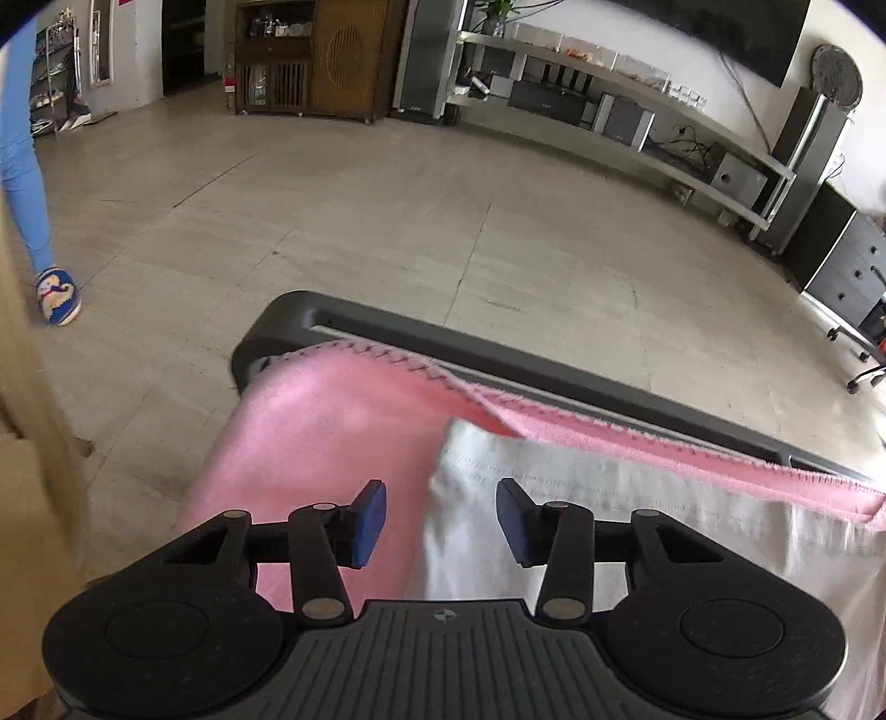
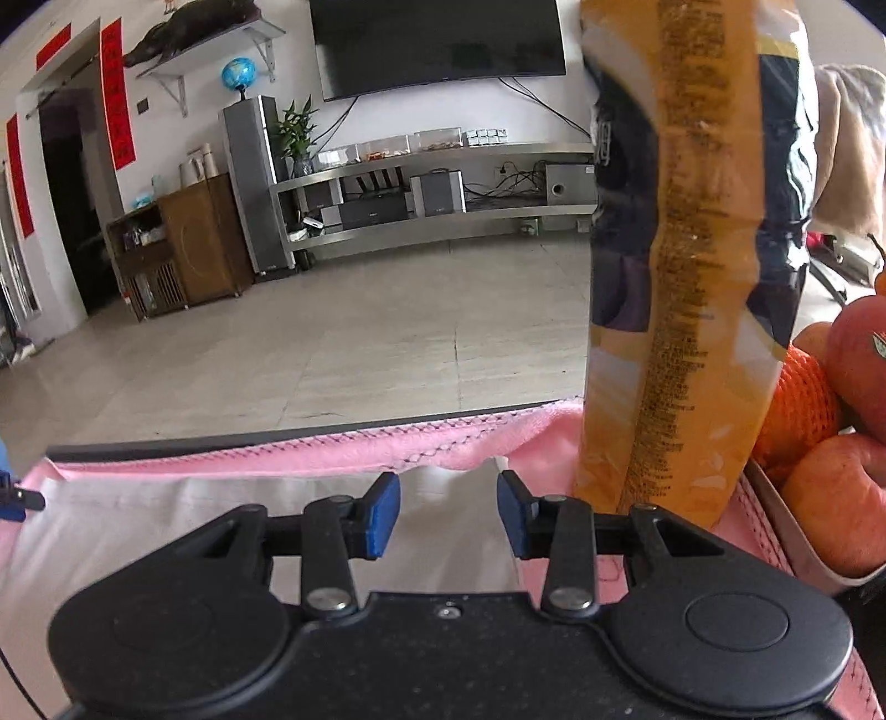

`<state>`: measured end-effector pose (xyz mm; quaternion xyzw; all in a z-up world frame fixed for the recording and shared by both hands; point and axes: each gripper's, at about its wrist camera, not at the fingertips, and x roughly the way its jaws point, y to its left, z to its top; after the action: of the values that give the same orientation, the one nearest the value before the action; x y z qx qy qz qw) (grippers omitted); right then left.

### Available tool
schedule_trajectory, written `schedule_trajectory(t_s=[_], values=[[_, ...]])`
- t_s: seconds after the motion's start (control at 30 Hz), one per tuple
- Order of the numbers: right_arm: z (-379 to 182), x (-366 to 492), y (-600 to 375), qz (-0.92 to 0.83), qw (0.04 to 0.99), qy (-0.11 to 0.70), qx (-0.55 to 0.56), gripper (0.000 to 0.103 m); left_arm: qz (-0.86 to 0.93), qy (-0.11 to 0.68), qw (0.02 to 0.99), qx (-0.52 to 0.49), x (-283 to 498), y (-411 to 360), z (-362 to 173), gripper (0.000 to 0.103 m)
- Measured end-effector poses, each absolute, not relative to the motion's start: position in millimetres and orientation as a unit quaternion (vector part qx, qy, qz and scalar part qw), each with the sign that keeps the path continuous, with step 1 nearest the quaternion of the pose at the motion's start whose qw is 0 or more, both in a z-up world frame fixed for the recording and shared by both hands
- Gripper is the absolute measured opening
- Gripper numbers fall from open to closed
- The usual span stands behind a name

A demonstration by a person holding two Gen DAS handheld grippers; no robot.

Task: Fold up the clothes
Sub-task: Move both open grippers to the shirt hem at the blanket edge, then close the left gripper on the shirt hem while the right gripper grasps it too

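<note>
Pink cloth on table; tray holds apples, orange.

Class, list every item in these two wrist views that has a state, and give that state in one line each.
left gripper: open, nothing between the pads, over the garment's corner.
right gripper: open, empty.
white garment: spread flat on the blanket.
pink blanket: draped over the table edge.
snack bag: standing upright.
television: off.
</note>
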<state>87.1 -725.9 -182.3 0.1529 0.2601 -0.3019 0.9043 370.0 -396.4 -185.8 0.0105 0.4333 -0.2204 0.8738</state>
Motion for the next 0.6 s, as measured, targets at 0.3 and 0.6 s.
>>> schedule_trajectory(t_s=[0.3,0.6], values=[[-194.7,97.2,-743.6,-0.336,0.878,0.281,0.191,0.038,-0.22,0.382,0.895,0.066,360.3,-415.5,-195.3,0.003],[-221.9,102.6,-775.6,-0.368,0.836,0.278,0.296,0.035,-0.183,0.363,0.91,0.077,358.4,-419.7,-194.5,0.003]])
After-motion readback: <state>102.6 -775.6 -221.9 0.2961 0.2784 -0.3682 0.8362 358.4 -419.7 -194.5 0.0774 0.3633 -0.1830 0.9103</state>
